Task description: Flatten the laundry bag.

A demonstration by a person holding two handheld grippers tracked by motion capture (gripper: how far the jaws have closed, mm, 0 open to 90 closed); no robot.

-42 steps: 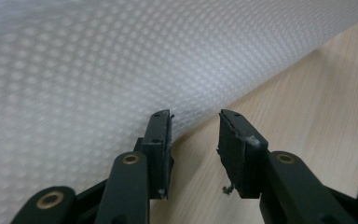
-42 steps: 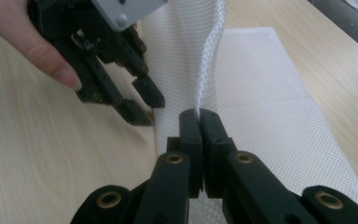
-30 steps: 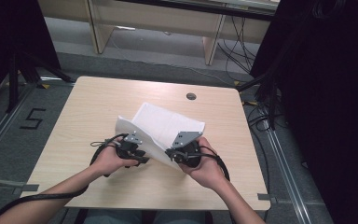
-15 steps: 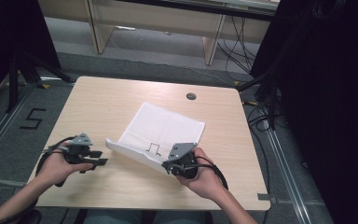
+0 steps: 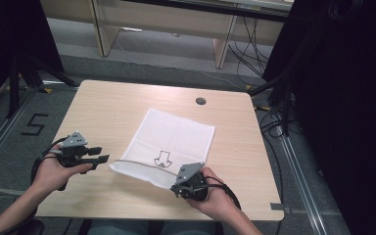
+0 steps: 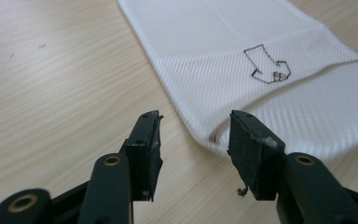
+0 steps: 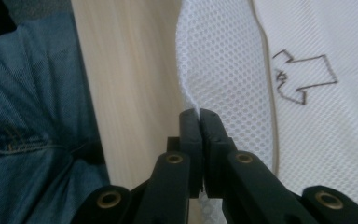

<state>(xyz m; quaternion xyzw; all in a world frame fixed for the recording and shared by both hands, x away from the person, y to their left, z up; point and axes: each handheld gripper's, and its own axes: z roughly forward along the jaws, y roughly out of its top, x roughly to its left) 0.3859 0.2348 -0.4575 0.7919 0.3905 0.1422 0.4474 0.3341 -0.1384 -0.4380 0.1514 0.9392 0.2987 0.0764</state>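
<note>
From the high view, a light wooden table [image 5: 107,112] stands on a grey floor, with a white mesh cloth [image 5: 176,139] lying flat near its middle, a small hand-drawn arrow [image 5: 164,159] marked near the cloth's near edge. That near edge is folded over into a narrow band. The left gripper [image 5: 103,158] is held by a hand just left of the cloth's near left corner, close to it but apart; bare tabletop stretches wide to the left and toward the far edge. The right gripper [image 5: 175,188] sits at the cloth's near right corner, close to the table's front edge. A small dark round cap [image 5: 200,101] lies near the far edge, well apart from the cloth. Dark curtains, cables and a pale desk frame ring the table. In the left gripper view, the left gripper [image 6: 193,135] has its jaws spread, having just been opening, with nothing between them; the cloth's folded corner [image 6: 214,133] lies just beyond the tips. In the right gripper view, the right gripper [image 7: 198,114] has its jaws pressed together, pinching the cloth's edge [image 7: 191,100], beside a strip of bare table and blue denim [image 7: 23,107].
</note>
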